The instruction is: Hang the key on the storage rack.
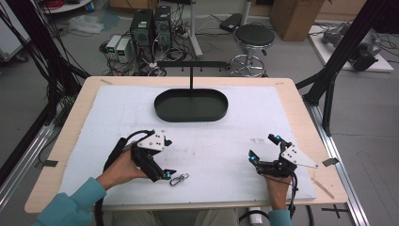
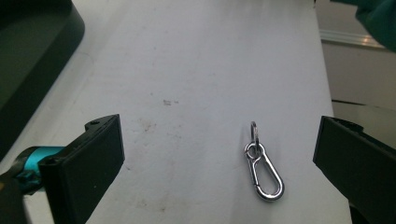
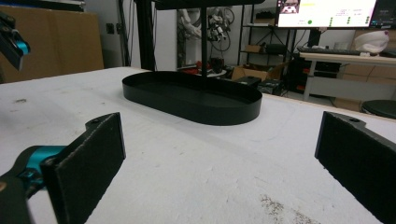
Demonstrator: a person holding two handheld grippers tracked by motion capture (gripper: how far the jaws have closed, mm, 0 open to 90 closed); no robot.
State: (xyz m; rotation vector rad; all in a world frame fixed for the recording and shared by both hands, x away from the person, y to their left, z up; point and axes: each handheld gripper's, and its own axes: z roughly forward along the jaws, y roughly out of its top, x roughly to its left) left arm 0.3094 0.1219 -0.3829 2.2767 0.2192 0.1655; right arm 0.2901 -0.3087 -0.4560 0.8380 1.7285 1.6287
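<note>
Surface [image 1: 282, 108] is carrying a white mat, with a black oval tray [image 1: 191, 105] sitting at its far middle, a thin post rising behind it. Left gripper [image 1: 170, 175] is hovering low near the front edge, fingers spread wide and gripping nothing. Right gripper [image 1: 263, 148] is resting well apart on the right side, fingers also wide apart and empty, looking toward the tray. Snap hook [image 2: 264, 173], silver metal with a small split ring [image 2: 253, 130] on its top end, is lying flat on the mat just beside the left gripper, between its fingers in the left gripper view. Judging it light, stiff, smooth and slippery; being so flat, it is likely sliding under a poor pinch. Best hold is probably across the hook's long sides at mid-body, not the loose ring.
</note>
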